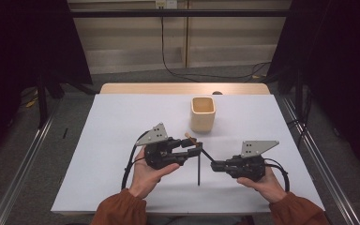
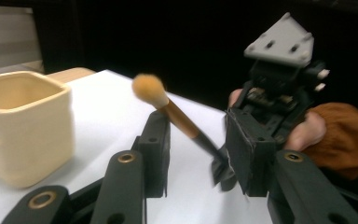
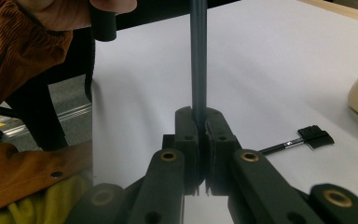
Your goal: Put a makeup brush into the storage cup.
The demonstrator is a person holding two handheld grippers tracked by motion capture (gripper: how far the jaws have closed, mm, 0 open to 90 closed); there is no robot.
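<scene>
Your worktop is a white sheet over a wooden top, standing on grey floor with dark curtains at both sides and a pale wall behind.

Left to right: your left tool has open jaws flanking the makeup brush without pressing it; its tan bristle head points up beside the cup. The cream square cup stands upright past both tools, its inside seen empty. Your right tool is clamped on the brush's dark handle. A small black-headed brush lies flat on the worktop.
</scene>
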